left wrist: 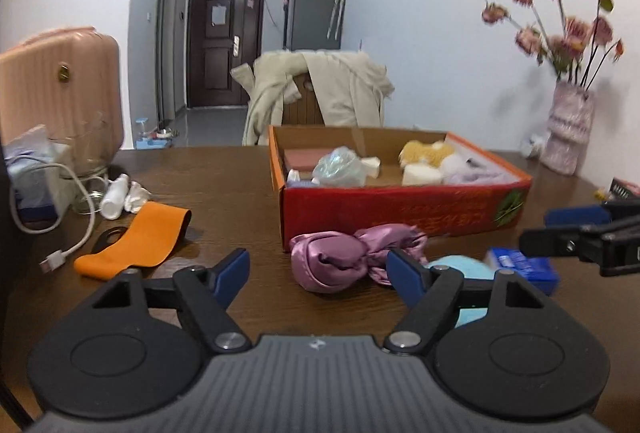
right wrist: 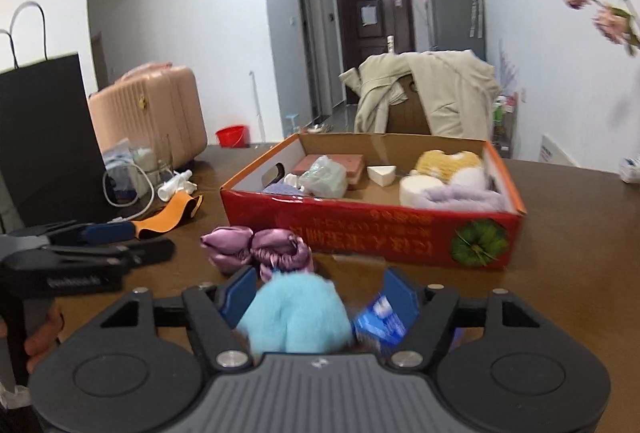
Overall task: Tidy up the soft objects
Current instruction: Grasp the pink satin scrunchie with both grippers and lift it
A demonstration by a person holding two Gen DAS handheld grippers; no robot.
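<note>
Your left wrist camera sits low over the near table edge, looking along its fingers toward the red box (left wrist: 400, 209) and far door. Your right wrist camera looks likewise from further right. Both share the box (right wrist: 372, 229), the purple satin bundle (left wrist: 344, 257) (right wrist: 256, 249) and the hallway.

Left gripper (left wrist: 318, 269): jaws apart, nothing between the pads. Purple satin bundle (left wrist: 344, 259) lies just in front of red box (left wrist: 400, 207); orange band (left wrist: 136, 241) left of it.
</note>
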